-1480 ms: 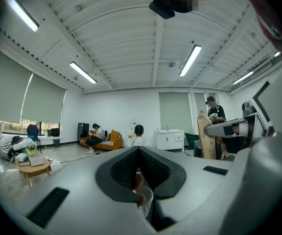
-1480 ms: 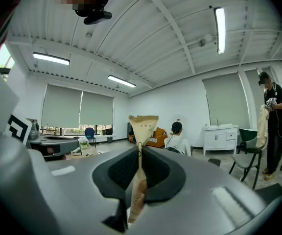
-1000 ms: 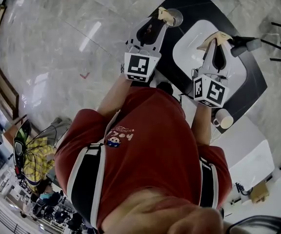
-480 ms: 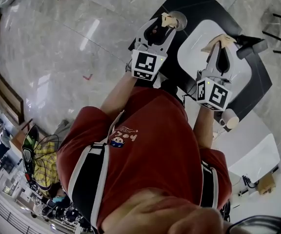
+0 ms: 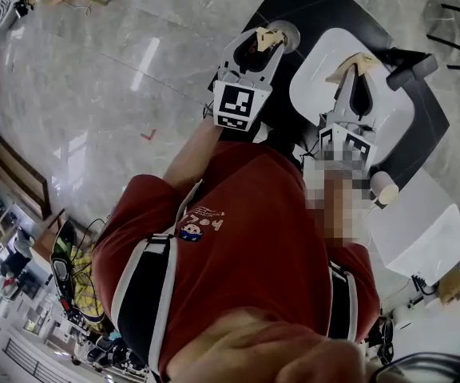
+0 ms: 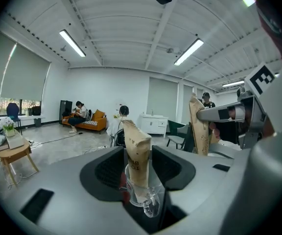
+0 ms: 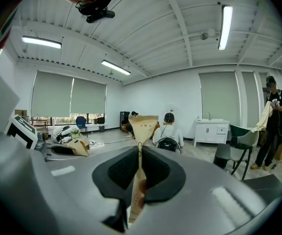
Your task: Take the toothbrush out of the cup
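Note:
A clear glass cup (image 6: 143, 199) with a handle holds an upright paper-wrapped toothbrush (image 6: 137, 153). The cup sits between the jaws of my left gripper (image 6: 140, 182). Those jaws are closing, and the pads do not seem to press the glass. In the head view the cup (image 5: 284, 32) is at the left gripper's (image 5: 267, 37) tips, over the black surface (image 5: 310, 6). My right gripper (image 7: 137, 180) is shut on a second flat paper-wrapped toothbrush (image 7: 142, 126), held upright over the white tabletop (image 5: 314, 78). The right gripper (image 5: 356, 61) is to the right of the cup.
A black device (image 5: 410, 66) lies at the white top's right edge. A white cup (image 5: 384, 188) stands nearer me, with a white box (image 5: 422, 230) beyond it. Grey floor spreads to the left. People, chairs and a sofa (image 6: 89, 124) are far off in the room.
Both grippers have sunk a little toward the table, the left one with the cup at its tips. The right gripper still holds its paper packet.

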`<action>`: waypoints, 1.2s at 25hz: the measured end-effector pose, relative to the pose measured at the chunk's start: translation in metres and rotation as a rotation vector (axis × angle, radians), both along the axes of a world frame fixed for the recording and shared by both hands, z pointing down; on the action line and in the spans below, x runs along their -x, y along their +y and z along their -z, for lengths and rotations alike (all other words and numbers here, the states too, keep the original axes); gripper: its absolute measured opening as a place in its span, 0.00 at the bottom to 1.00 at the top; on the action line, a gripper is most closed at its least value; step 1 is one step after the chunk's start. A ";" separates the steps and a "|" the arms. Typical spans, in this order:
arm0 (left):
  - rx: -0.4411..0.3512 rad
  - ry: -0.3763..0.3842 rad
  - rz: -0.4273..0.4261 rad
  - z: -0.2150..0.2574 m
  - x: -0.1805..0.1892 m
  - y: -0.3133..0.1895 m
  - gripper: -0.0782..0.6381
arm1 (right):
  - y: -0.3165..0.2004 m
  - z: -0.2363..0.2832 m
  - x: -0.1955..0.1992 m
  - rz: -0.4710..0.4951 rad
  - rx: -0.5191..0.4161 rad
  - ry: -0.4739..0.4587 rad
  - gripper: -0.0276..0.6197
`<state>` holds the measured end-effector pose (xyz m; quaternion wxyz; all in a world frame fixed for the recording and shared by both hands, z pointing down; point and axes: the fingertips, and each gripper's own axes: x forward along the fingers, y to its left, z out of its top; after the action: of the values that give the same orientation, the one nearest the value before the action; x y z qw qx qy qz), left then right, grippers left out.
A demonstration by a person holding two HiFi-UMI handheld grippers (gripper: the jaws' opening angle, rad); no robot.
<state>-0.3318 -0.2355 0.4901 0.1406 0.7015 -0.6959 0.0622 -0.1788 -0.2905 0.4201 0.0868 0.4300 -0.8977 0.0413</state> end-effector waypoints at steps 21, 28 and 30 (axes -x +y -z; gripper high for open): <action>-0.066 -0.038 -0.016 0.029 -0.010 -0.007 0.18 | 0.000 0.011 -0.025 -0.045 -0.024 -0.033 0.09; -0.117 -0.085 0.018 0.056 -0.007 -0.002 0.18 | 0.001 0.023 -0.036 -0.041 -0.058 -0.064 0.09; -0.138 -0.100 0.022 0.068 -0.008 -0.001 0.18 | 0.002 0.030 -0.040 -0.039 -0.072 -0.072 0.08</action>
<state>-0.3233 -0.2362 0.4217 0.0579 0.6978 -0.7124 0.0474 -0.1383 -0.2889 0.3899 0.0380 0.4487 -0.8925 0.0263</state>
